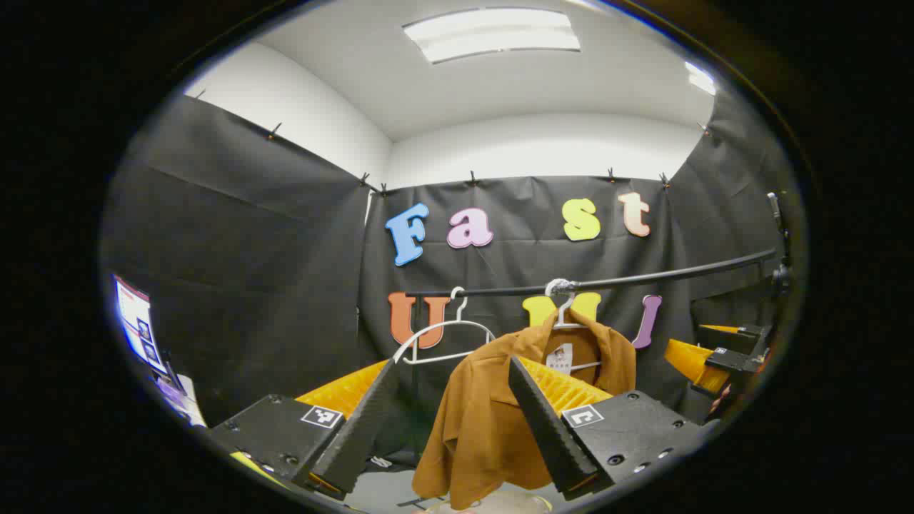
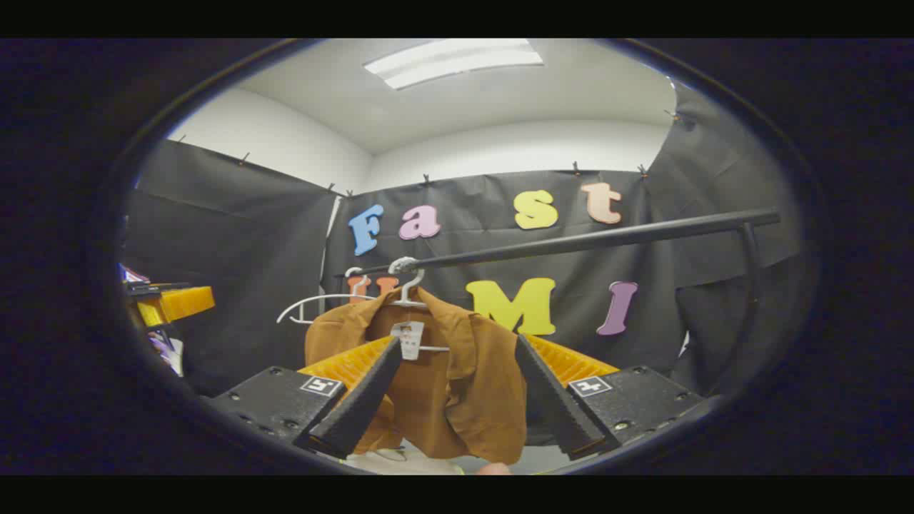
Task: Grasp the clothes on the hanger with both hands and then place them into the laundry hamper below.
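A brown shirt (image 1: 485,421) hangs on a white hanger (image 1: 568,314) from a black rail (image 1: 643,280). My left gripper (image 1: 453,368) is open just in front of the shirt's left shoulder, and the cloth shows through the gap between its fingers. In the right gripper view the same shirt (image 2: 443,385) hangs straight ahead, with my right gripper (image 2: 458,345) open before its collar and front. Neither gripper holds any cloth. A pale rounded edge (image 2: 403,462) shows below the shirt's hem; I cannot tell whether it is the hamper.
An empty white hanger (image 1: 443,335) hangs on the rail to the left of the shirt. The other gripper (image 1: 721,357) shows at the right edge of the left gripper view. A lit screen (image 1: 136,325) stands at the far left. The rail's upright post (image 2: 750,285) stands on the right.
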The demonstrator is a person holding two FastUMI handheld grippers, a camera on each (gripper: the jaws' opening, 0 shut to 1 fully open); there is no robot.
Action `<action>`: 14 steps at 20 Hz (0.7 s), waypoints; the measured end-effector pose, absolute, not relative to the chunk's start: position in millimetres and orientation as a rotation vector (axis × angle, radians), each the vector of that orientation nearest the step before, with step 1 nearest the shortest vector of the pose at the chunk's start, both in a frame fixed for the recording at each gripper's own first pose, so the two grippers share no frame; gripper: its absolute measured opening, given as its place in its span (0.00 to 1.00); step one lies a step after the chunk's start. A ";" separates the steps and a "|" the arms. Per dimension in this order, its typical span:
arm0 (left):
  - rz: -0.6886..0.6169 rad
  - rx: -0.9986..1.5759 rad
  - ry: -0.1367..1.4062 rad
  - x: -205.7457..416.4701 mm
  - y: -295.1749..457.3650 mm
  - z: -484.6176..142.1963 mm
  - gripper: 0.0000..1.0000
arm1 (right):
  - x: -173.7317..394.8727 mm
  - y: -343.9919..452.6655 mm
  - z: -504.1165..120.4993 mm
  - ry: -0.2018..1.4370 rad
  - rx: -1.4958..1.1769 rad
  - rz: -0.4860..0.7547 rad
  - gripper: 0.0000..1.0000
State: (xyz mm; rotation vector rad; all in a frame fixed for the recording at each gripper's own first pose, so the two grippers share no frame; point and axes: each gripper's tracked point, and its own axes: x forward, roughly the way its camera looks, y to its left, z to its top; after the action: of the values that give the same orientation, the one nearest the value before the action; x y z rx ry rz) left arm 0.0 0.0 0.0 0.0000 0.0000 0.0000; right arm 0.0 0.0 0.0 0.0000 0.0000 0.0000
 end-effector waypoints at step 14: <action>-0.075 0.016 0.056 23.3 -30.9 -41.2 0.96 | 30.1 -24.6 -34.4 0.082 0.018 -0.105 1.00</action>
State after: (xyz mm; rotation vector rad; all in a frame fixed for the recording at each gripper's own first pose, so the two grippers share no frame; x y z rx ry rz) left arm 23.3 -30.9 -41.2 0.0160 0.0562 -0.0755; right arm 30.1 -24.6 -34.4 0.0181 0.0819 -0.1055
